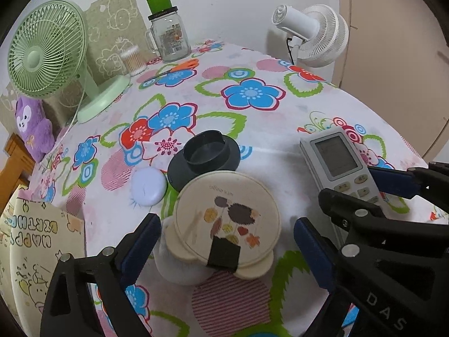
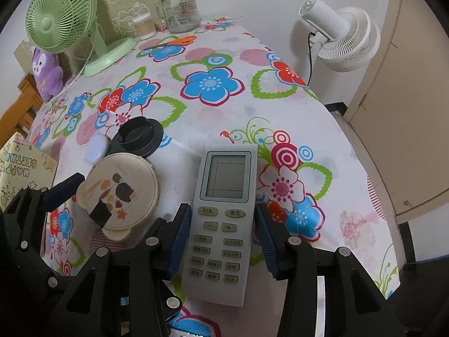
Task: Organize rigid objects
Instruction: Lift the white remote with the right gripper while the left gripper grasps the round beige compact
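A round beige lid with a hedgehog picture point(image 1: 227, 219) tops a white container on the flowered tablecloth point(image 1: 252, 129). My left gripper point(image 1: 226, 224) stands open around it, its blue pads point(image 1: 143, 238) a little clear of the rim on both sides. A black clip point(image 1: 224, 252) sits on the lid's near edge. To the right lies a grey remote control point(image 2: 224, 219) with its screen facing away from me. My right gripper point(image 2: 223, 238) is shut on the remote's sides at the button end. The right wrist view shows the lidded container point(image 2: 120, 191) left of the remote.
A black round dish point(image 1: 207, 154) and a pale oval case point(image 1: 148, 186) lie just beyond the container. At the back stand a green fan point(image 1: 47, 47), a glass jar point(image 1: 168, 36), cotton swabs point(image 1: 133, 60), orange scissors point(image 1: 179, 67) and a white fan point(image 1: 317, 36). A birthday bag point(image 1: 36, 238) sits at left.
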`<state>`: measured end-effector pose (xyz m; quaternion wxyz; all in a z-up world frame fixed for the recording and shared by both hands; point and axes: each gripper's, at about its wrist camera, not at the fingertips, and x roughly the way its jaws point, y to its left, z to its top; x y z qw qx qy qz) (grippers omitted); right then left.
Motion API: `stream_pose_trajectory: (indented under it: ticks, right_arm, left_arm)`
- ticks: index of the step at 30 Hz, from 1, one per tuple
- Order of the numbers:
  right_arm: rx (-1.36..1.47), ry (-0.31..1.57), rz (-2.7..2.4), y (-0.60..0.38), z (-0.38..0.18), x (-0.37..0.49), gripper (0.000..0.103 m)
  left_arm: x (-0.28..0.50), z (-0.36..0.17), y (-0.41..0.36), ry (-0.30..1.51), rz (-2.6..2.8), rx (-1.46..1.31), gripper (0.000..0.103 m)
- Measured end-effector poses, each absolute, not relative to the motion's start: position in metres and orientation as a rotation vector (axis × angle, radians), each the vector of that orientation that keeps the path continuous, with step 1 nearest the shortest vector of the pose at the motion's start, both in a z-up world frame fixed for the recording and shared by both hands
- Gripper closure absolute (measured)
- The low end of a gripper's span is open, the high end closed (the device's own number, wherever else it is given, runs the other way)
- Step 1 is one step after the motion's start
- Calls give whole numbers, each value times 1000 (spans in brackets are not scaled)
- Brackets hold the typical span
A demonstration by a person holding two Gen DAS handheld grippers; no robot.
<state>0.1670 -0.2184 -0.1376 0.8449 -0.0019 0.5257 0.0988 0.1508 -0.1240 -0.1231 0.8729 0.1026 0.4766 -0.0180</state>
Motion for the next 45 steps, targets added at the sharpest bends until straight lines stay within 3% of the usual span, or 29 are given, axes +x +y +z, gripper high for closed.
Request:
stream_pose_trajectory:
  ticks: [6, 9, 11, 45]
  right_arm:
    - [-4, 1108, 205, -217, -137, 172, 54]
    - [-7, 1106, 203, -216, -137, 172, 54]
    - [-8, 1106, 202, -215, -137, 173, 54]
    - [-75, 1055, 199, -203, -110, 133, 55]
  left_arm:
    - [161, -127, -113, 1026, -34, 163, 3]
    - [159, -126, -114, 1010, -45, 168, 13]
    - [156, -124, -118, 1001, -57, 185, 26]
    - [112, -99, -115, 993, -106, 121, 27]
